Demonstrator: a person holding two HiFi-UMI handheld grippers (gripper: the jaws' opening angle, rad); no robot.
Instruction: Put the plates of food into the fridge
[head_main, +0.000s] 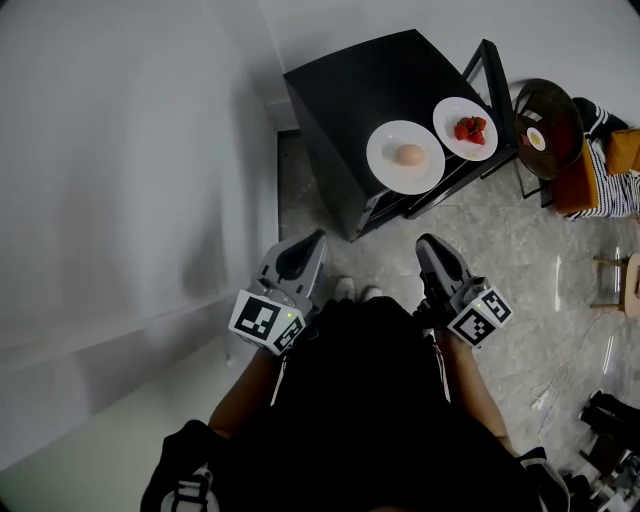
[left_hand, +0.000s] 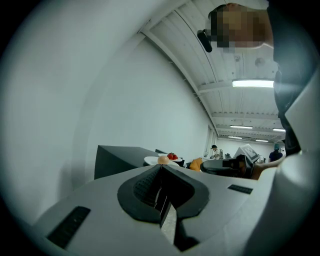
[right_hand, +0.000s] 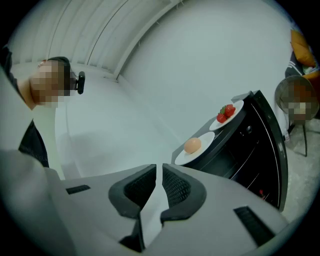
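Observation:
Two white plates sit on a low black cabinet (head_main: 355, 85) ahead of me. The nearer plate (head_main: 384, 170) carries a round peach-coloured food (head_main: 409, 154); the farther plate (head_main: 447, 110) carries red fruit (head_main: 471, 129). My left gripper (head_main: 317, 238) and right gripper (head_main: 426, 243) hover side by side over the floor, short of the cabinet, both shut and empty. The left gripper view looks past its closed tips (left_hand: 161, 167) to the round food (left_hand: 163, 160) and the red fruit (left_hand: 172, 156). The right gripper (right_hand: 159, 166) faces the nearer plate (right_hand: 203, 142).
A white wall (head_main: 120, 180) runs along the left, close to the cabinet. On the right a chair holds a round dark pan (head_main: 548, 125) and striped cloth (head_main: 608, 190). The floor (head_main: 520, 260) is pale stone. My feet (head_main: 357, 291) stand between the grippers.

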